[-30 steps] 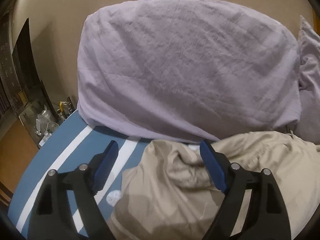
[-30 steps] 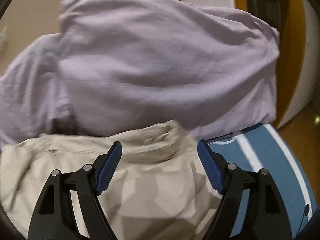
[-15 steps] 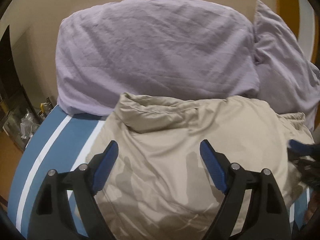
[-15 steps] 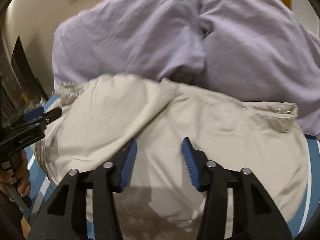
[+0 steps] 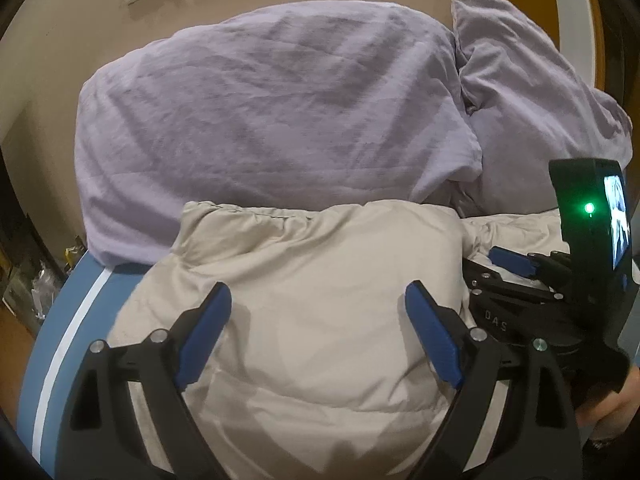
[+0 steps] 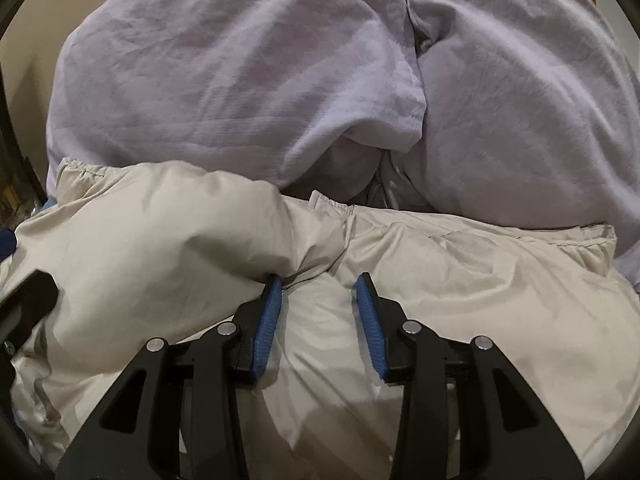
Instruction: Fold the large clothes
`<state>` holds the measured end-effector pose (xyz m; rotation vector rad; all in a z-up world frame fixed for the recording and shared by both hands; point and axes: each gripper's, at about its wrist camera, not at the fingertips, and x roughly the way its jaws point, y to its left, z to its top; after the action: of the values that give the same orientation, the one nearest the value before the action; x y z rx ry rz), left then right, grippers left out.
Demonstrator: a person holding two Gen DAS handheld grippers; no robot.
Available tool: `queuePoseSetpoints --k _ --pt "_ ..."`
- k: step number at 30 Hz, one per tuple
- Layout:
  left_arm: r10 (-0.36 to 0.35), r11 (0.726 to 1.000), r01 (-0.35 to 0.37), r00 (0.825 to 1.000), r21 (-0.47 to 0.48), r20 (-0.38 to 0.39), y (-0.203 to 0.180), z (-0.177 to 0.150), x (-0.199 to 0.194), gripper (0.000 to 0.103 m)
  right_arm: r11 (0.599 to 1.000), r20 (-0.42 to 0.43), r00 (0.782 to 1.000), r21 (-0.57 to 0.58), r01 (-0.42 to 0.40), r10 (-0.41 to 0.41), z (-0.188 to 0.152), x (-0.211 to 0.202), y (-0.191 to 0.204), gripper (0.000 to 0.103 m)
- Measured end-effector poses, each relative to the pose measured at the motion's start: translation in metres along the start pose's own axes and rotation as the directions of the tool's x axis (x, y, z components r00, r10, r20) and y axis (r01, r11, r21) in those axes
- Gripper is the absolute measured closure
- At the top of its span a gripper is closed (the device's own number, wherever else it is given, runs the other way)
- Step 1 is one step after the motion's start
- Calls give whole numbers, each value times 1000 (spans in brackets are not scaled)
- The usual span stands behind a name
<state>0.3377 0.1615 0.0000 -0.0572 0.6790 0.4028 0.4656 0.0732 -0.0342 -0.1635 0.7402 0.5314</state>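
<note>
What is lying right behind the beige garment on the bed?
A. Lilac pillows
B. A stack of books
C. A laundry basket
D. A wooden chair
A. In both wrist views the lilac pillows sit directly behind the beige garment, whose gathered edge reaches their base; the left gripper hangs open over the garment.

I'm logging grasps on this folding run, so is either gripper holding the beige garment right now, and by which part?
Nothing is held. The left gripper is wide open above the beige garment. The right gripper is narrower but open, its left fingertip against a puffed fold.
</note>
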Motion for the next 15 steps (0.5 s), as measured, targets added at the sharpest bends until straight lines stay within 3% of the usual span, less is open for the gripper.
queuePoseSetpoints --k 6,10,13,15 --pt "66 998 -66 998 -11 -13 -3 3 36 13 997 5 999 66 -38 38 6 19 -18 60" --pt "88 995 -92 994 -45 -69 2 2 64 10 993 20 998 100 -61 60 5 19 -27 57" --pt "124 992 -126 989 -24 -82 -1 1 78 7 987 30 995 131 -94 91 0 11 -36 52" --pt "134 990 -136 987 -21 -88 -1 -2 86 4 986 39 996 142 -88 84 -1 2 -42 42"
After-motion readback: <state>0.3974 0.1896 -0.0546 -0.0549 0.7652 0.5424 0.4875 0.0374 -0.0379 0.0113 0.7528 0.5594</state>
